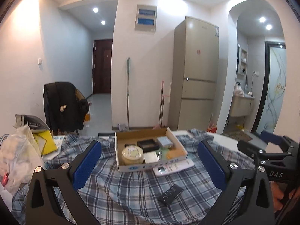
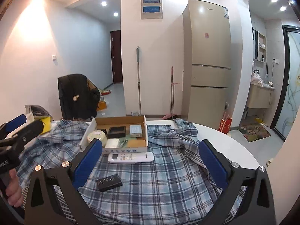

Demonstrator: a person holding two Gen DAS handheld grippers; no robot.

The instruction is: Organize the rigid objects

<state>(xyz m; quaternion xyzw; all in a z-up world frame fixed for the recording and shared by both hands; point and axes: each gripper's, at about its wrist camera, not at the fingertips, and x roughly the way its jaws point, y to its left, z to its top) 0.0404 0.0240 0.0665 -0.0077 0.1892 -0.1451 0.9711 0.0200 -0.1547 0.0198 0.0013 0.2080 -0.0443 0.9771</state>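
Landmark: cardboard box (image 1: 150, 148), open-topped, on a plaid cloth (image 1: 131, 191) that covers a white table (image 2: 225, 140).
Box contents: round cream tin (image 1: 132, 155) at its near left corner; white block (image 1: 151, 157) just right of the tin; black tray (image 1: 148, 144) behind these; pale blue box (image 1: 165, 142) right of the tray; tan block (image 1: 176, 154) at the near right corner; a small metal item (image 2: 123, 142) between the white and tan blocks, kind unclear.
Remote control (image 2: 130, 157): white, flat on the cloth, just in front of the box's near wall.
Black case (image 2: 109, 182): flat on the cloth, nearer the cameras than the remote, well apart from the box.
Left gripper (image 1: 151, 168): jaws wide, nothing between the pads; box and remote lie ahead in the gap between its blue fingers (image 1: 87, 166), untouched; black case below and nearer.
Right gripper (image 2: 150, 165): jaws wide, nothing held; remote ahead between its fingers (image 2: 211, 163); black case beside its left finger; box beyond, left of centre.
Left of the box: white plastic bag (image 1: 16, 161), yellow packet (image 1: 46, 140).
Behind the box: chair with dark jacket (image 2: 75, 97), mop (image 2: 138, 78), fridge (image 2: 208, 60).
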